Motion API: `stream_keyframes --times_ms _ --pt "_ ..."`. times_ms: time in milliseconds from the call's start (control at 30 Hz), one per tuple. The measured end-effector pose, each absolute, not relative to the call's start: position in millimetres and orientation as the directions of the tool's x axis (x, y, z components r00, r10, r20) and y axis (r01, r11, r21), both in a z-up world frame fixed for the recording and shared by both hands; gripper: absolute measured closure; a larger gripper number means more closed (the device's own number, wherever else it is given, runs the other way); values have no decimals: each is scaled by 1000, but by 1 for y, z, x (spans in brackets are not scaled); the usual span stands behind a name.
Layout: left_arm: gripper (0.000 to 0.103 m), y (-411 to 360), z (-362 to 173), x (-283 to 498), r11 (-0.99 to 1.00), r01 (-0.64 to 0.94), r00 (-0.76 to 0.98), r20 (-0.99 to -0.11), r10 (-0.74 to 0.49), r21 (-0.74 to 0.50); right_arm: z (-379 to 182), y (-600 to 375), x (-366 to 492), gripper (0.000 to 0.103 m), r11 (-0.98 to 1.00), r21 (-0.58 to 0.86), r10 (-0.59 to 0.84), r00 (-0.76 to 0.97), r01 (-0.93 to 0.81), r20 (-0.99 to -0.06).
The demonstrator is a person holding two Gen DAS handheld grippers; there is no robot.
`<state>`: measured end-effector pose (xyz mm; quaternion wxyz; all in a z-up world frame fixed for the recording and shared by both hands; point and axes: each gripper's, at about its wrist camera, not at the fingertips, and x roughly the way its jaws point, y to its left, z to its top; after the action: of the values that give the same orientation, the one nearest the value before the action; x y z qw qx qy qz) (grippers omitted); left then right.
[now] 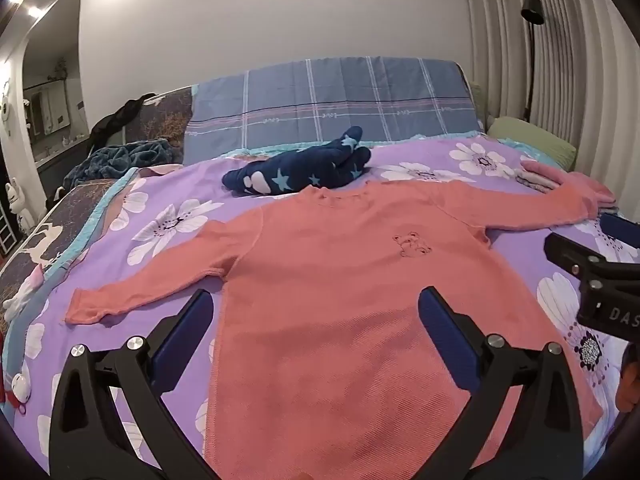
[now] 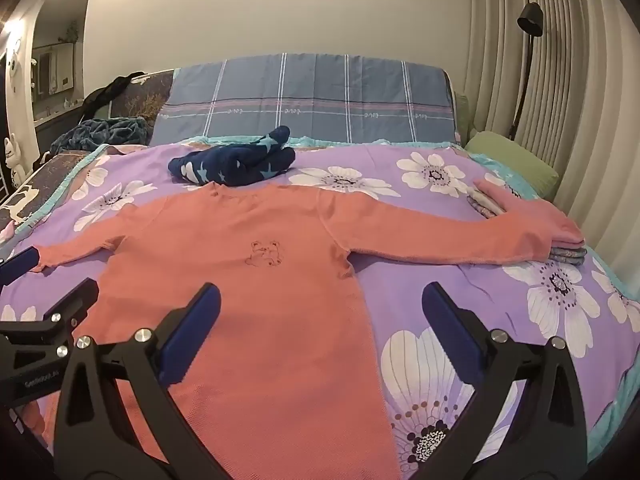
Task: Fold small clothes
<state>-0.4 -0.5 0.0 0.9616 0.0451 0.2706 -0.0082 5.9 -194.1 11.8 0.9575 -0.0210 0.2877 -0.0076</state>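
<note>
Left claw (image 1: 316,308), right claw (image 2: 320,300) wide open, empty; pink top (image 1: 320,280) flat, sleeves spread (bear outline on chest).

Pink long-sleeved top (image 2: 256,280), laid flat and face up on purple floral bedspread (image 2: 500,312), sleeves outspread; its right-hand cuff rests on a stack of folded clothes (image 2: 560,250). Navy star-print garment (image 2: 236,164), bunched, just beyond the collar. Right gripper (image 2: 320,304), jaws wide apart above the top's lower edge, empty.
</note>
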Motion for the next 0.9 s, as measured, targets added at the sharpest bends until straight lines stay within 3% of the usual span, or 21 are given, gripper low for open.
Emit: stream_keyframes --times_ms 333,400,900 --pt "1 -41 -24 -2 995 19 840 -541 36 96 -2 -187 16 2 999 -54 -30 803 -3 -596" --pt "1 -13 -21 5 997 52 824 -566 -11 57 -6 -187 16 2 999 -46 -26 797 -3 -603" --pt "1 -4 -20 6 996 65 812 -584 -21 53 -16 -189 24 2 999 -51 -34 773 2 -633"
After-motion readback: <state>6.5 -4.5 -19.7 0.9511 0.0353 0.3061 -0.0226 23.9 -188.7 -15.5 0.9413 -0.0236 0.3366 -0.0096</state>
